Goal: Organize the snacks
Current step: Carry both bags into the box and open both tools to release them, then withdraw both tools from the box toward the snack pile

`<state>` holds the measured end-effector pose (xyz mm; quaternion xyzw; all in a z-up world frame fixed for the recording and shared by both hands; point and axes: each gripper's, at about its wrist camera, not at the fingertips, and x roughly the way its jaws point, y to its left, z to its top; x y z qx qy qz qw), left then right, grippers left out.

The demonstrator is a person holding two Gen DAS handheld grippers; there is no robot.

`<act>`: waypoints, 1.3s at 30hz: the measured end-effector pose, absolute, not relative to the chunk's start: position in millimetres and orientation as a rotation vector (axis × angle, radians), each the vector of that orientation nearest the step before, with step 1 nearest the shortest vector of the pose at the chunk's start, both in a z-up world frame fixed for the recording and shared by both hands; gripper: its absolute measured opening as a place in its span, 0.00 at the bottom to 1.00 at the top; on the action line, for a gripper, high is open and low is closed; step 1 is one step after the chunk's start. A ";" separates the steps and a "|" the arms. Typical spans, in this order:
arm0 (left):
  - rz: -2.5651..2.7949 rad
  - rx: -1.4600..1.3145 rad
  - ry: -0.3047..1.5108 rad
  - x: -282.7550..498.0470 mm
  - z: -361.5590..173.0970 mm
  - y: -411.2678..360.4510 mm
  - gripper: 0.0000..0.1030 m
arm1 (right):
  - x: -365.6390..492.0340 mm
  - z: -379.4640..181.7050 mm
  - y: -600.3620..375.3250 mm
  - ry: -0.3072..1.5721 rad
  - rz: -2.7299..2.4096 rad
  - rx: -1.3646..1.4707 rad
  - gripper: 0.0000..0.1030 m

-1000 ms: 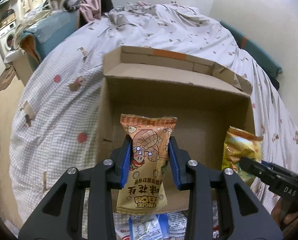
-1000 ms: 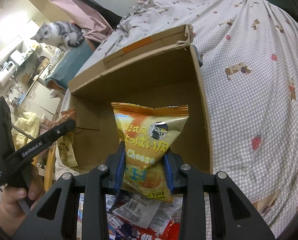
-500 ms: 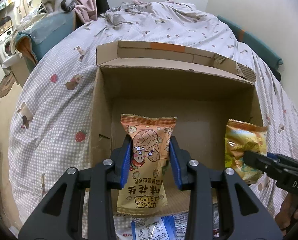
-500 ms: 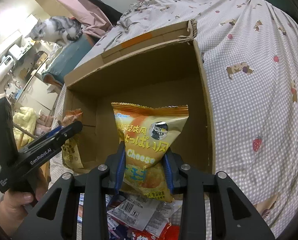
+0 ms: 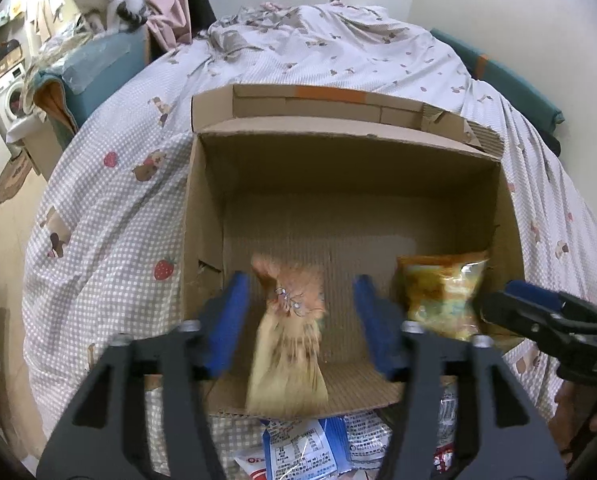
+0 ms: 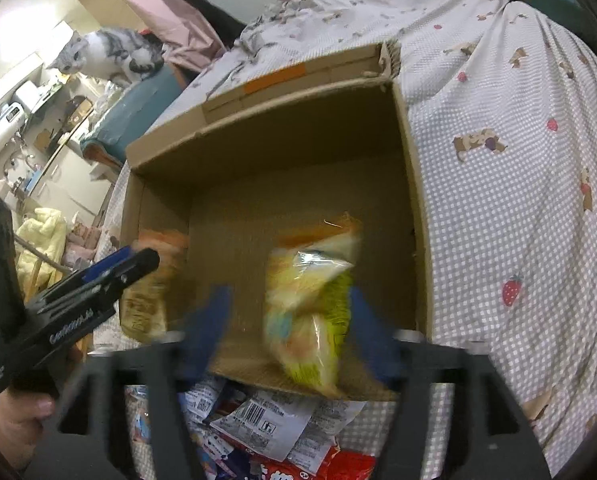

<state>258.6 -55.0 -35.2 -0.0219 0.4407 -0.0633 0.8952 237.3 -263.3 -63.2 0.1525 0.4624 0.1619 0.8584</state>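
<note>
Your left gripper [image 5: 302, 308] is opening, orange packet [image 5: 290, 332] loose between its jaws over the box [image 5: 338, 208]. Your right gripper [image 6: 290, 320] is opening too, yellow chip bag [image 6: 310, 304] loose above the box's near edge

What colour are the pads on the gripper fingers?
Blue pads, clearest in the left wrist view.

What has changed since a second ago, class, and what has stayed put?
Both grippers, left and right, are opening and have let go: the peanut bag and cheese bag drop, blurred, into the box. The box stayed as it was.
</note>
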 end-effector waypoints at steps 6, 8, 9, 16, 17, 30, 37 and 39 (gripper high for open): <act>-0.122 -0.046 0.868 254.9 -25.7 -52.4 0.81 | 234.6 -51.4 -259.4 0.921 0.353 0.284 0.89; -0.120 -0.053 0.871 255.5 -25.5 -50.5 0.81 | 234.7 -50.9 -258.2 0.920 0.353 0.273 0.89; -0.118 -0.057 0.873 256.0 -25.7 -49.3 0.81 | 235.1 -50.9 -258.0 0.920 0.353 0.271 0.89; -0.069 -0.097 0.875 251.5 -22.7 -39.6 0.81 | 226.5 -38.1 -262.3 0.868 0.329 0.271 0.89; -0.055 -0.097 0.876 250.7 -21.8 -37.8 0.81 | 225.2 -36.4 -262.7 0.861 0.327 0.267 0.89; -0.095 -0.123 0.834 219.1 0.1 -28.1 0.81 | 186.5 -17.0 -267.7 0.827 0.300 0.265 0.94; -0.104 -0.131 0.856 192.3 -0.9 -25.9 0.93 | 160.4 -17.6 -270.7 0.838 0.292 0.276 0.96; -0.105 -0.125 0.861 186.1 -0.3 -25.7 0.93 | 154.1 -17.9 -271.2 0.844 0.287 0.277 0.97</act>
